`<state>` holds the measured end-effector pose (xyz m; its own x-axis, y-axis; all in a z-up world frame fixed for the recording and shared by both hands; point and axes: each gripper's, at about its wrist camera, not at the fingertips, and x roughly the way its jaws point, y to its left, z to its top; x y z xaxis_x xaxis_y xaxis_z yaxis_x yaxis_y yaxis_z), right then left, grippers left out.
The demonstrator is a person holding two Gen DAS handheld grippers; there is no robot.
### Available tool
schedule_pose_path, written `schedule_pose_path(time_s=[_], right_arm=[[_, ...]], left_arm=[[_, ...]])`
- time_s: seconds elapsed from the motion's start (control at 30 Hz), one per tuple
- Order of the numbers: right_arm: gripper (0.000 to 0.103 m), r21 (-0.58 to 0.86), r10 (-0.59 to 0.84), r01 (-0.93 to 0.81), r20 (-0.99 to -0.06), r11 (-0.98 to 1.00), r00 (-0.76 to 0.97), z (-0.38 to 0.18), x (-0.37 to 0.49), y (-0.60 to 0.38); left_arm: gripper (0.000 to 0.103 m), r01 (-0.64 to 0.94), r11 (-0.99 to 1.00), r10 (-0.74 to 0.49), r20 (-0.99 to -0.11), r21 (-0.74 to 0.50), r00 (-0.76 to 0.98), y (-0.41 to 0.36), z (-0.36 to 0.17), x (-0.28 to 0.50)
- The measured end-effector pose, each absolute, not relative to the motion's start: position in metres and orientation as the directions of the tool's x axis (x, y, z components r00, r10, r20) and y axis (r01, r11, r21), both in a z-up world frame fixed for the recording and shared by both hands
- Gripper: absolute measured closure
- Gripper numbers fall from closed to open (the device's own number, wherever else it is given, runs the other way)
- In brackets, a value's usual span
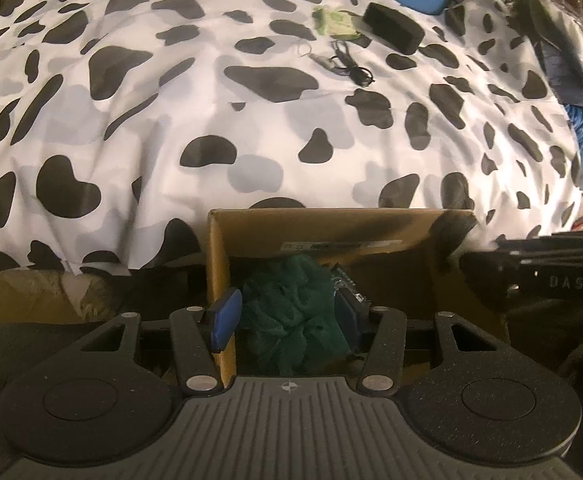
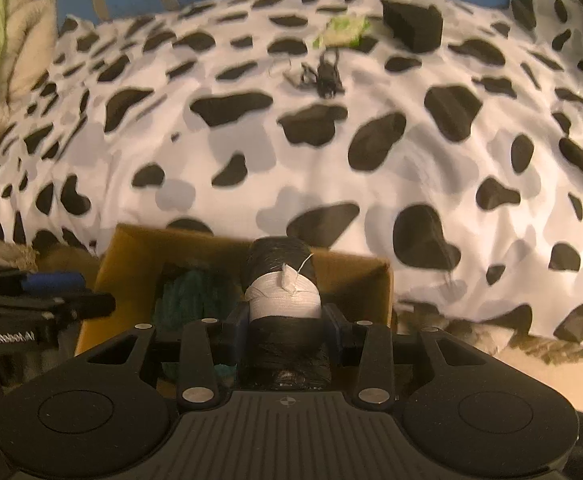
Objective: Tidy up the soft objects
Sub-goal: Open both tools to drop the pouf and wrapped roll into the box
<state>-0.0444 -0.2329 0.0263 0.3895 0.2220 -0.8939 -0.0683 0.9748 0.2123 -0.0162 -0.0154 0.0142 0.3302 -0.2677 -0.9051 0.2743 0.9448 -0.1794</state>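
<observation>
1. Left tool (image 1: pixel 287 320) spread apart over a cardboard box (image 1: pixel 217 264), green fluffy cloth (image 1: pixel 291 316) loose between its pads, lying in the box.
2. Right tool (image 2: pixel 287 320) clenched on a black-and-white roll (image 2: pixel 285 292) above the box, by the cow-print bed (image 2: pixel 291 152).

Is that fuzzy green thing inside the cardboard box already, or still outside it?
Inside. The green pouf lies between the walls of the cardboard box; the right wrist view shows it there too.

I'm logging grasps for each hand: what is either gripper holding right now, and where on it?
The right gripper clamps a black roll with a white band across its middle. The left gripper stands open around the green scrunchie in the cardboard box, not gripping it.
</observation>
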Motion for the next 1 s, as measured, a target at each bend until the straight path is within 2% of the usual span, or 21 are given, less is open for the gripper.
schedule_pose_path(time_s=[0.07, 0.13, 0.23, 0.57, 0.6, 0.63, 0.7, 1.0], right_arm=[[0.031, 0.203, 0.211, -0.062, -0.901, 0.977, 0.379, 0.024, -0.044, -0.233], [0.017, 0.19, 0.197, -0.056, -0.897, 0.98, 0.397, 0.027, -0.044, -0.234], [0.006, 0.189, 0.193, -0.052, -0.893, 0.981, 0.407, 0.028, -0.044, -0.234], [0.0, 0.164, 0.171, -0.051, -0.906, 0.985, 0.388, 0.025, -0.041, -0.232], [0.0, 0.162, 0.169, -0.049, -0.907, 0.986, 0.385, 0.025, -0.041, -0.232], [0.0, 0.158, 0.164, -0.047, -0.91, 0.986, 0.381, 0.024, -0.041, -0.232], [0.0, 0.142, 0.149, -0.046, -0.916, 0.989, 0.372, 0.022, -0.04, -0.231], [0.0, 0.061, 0.088, -0.101, -0.953, 0.993, 0.288, 0.007, -0.04, -0.219]], left_arm=[[0.053, 0.269, 0.948, -0.258, -0.909, -0.172, 0.327, -0.015, 0.013, -0.016], [0.053, 0.265, 0.95, -0.249, -0.912, -0.165, 0.325, -0.015, 0.012, -0.016], [0.053, 0.268, 0.948, -0.255, -0.91, -0.169, 0.328, -0.015, 0.012, -0.016], [0.052, 0.268, 0.953, -0.229, -0.92, -0.144, 0.319, -0.017, 0.009, -0.016], [0.048, 0.268, 0.953, -0.225, -0.921, -0.141, 0.317, -0.017, 0.008, -0.016], [0.036, 0.27, 0.953, -0.223, -0.922, -0.138, 0.316, -0.017, 0.008, -0.016], [0.028, 0.28, 0.951, -0.223, -0.92, -0.133, 0.321, -0.019, 0.008, -0.017], [0.028, 0.296, 0.951, -0.177, -0.943, -0.091, 0.281, -0.023, 0.0, -0.018]])
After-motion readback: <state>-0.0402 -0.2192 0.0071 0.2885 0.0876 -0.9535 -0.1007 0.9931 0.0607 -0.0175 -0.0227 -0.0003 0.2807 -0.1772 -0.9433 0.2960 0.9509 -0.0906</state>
